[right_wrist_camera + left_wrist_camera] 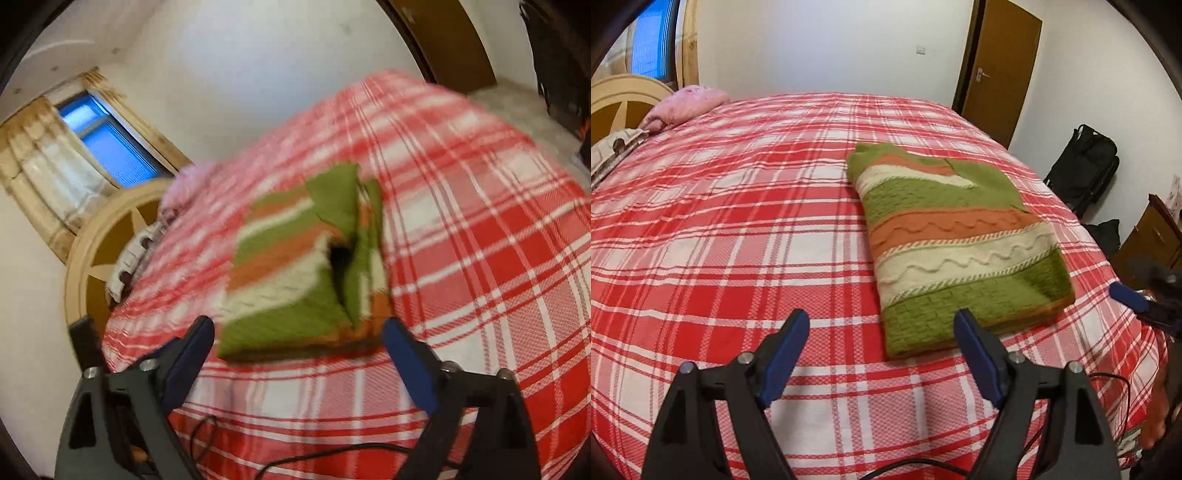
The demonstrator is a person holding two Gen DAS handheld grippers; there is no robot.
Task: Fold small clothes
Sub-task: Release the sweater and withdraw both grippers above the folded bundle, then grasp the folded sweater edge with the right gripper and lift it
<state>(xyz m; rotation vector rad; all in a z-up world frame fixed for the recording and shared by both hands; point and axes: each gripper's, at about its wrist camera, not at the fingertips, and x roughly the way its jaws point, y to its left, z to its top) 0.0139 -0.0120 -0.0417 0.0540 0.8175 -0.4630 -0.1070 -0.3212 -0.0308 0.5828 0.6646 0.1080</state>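
A folded knit sweater [956, 240] in green, orange and cream stripes lies flat on the red-and-white plaid bedspread [738, 229]. My left gripper [882, 325] hovers just short of its near edge, open, with nothing between the blue pads. In the right wrist view, which is blurred, the same sweater [295, 266] lies just beyond my right gripper [299, 332], whose fingers stand wide apart and hold nothing. A blue fingertip of the right gripper [1128, 297] shows at the right edge of the left wrist view, beside the sweater's near right corner.
A pink pillow [685, 107] and a beige cloth [613, 153] lie by the headboard [620, 98] at the far left. A brown door [1001, 70], a black bag [1086, 170] and a wooden cabinet [1148, 236] stand beyond the bed's right side. A window [107, 146] is above the headboard.
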